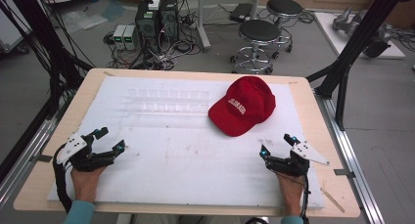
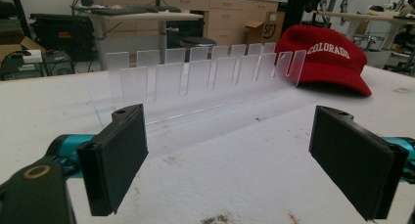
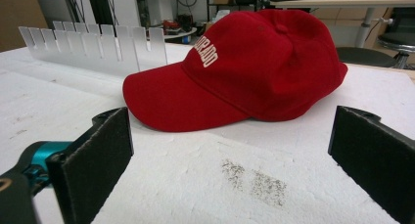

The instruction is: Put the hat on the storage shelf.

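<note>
High view: both grippers rest near the table's near edge, jaws spread and holding nothing, likely staged for a reach. The right gripper point(image 1: 276, 145) sits just short of the cap point(image 1: 243, 105), facing its brim; the left gripper point(image 1: 110, 139) sits well left of the cap. A clear rack point(image 1: 166, 101) stands just left of the cap; nothing blocks the way.

So the cap point(image 1: 243, 106) sits on the white mat point(image 1: 186, 160) toward the far right of the table point(image 1: 313, 111), brim pointing at the near side. Just left of it, also at the far side, is the slotted rack point(image 1: 166, 101), running left to right. The left gripper point(image 1: 109, 140) rests near the front left corner, the right gripper point(image 1: 277, 145) at front right, right in front of the cap.
</note>
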